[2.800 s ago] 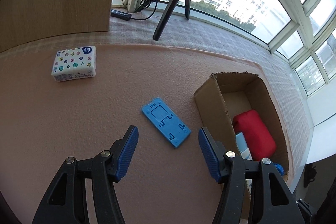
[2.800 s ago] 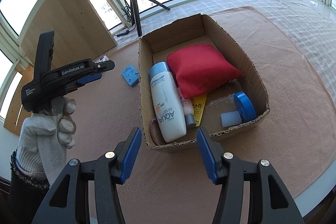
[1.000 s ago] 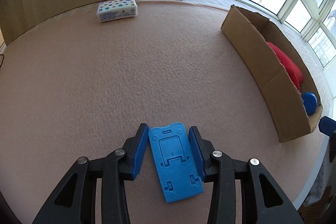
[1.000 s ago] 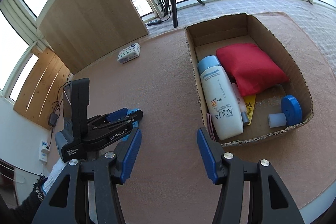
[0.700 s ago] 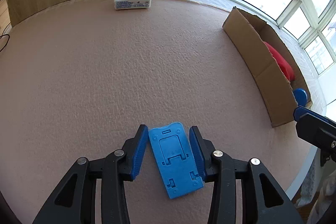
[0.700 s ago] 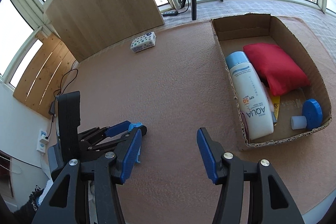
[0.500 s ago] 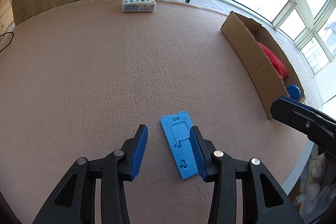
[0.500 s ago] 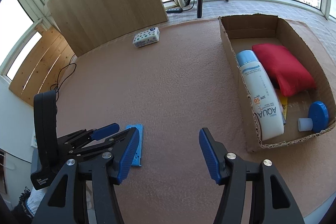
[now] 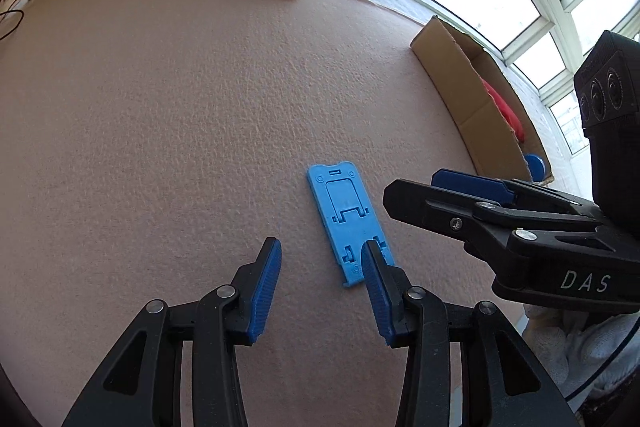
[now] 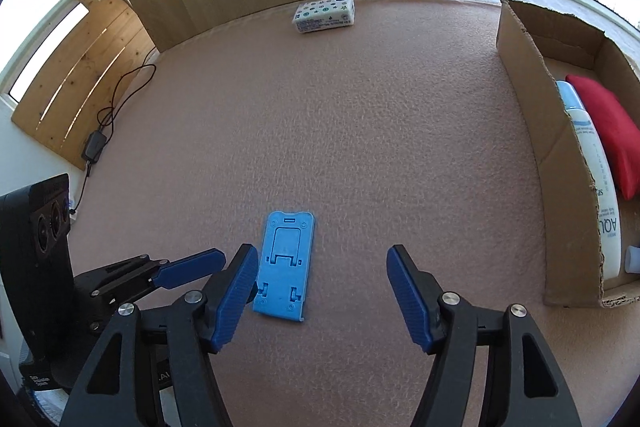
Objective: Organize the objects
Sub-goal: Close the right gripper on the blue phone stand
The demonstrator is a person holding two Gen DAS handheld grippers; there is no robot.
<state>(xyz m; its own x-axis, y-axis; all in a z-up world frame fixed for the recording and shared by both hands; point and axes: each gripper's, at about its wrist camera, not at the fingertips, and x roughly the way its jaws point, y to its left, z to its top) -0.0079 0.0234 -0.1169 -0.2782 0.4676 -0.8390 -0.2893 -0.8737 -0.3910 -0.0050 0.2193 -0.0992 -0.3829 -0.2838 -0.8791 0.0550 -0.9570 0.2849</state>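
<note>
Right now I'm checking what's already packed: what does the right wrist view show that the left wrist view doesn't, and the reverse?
Only the right wrist view shows the white AQUA bottle in the cardboard box.

Only the left wrist view shows the blue round cap in the box's near corner.

Both show the red pouch, the blue phone stand flat on the mat, and the tissue pack far back.

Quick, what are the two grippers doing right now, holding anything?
Left gripper: open, holding nothing; the blue phone stand lies flat on the mat.
Right gripper: open, empty.
</note>
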